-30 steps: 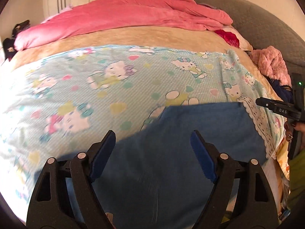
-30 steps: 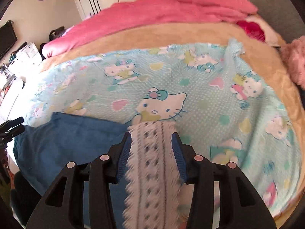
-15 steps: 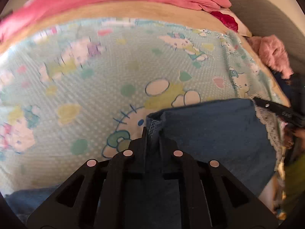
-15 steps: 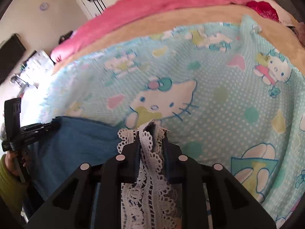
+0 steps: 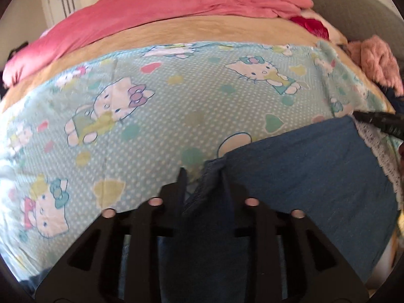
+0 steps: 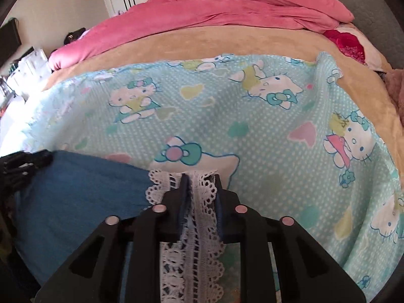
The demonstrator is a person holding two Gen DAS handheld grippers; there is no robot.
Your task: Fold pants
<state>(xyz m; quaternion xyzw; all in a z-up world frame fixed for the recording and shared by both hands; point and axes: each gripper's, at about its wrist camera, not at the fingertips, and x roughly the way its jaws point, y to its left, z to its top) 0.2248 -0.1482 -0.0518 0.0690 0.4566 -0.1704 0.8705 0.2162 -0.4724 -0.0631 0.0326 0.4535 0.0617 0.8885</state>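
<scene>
Bed: cat-print sheet [image 5: 192, 106] in pale blue spread over tan blanket [image 6: 207, 43]. Pink duvet [image 5: 176, 7] bunched along far side. Red pillow [image 6: 349, 44] at far right corner, grey headboard [image 6: 373, 2] behind it. Fuzzy pink cloth [image 5: 378, 63] at right edge.

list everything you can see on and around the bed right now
pants: one, blue, near edge of the bed, on the sheet
lace trim: one strip, white, on the pants' right edge
cartoon cat sheet: one, pale blue, spread over the bed
blanket: one, tan, under the sheet
duvet: one, pink, bunched at the far side
fluffy item: one, pink, far right
left tool: black, shut on the pants' corner
right tool: black, shut on the lace trim
</scene>
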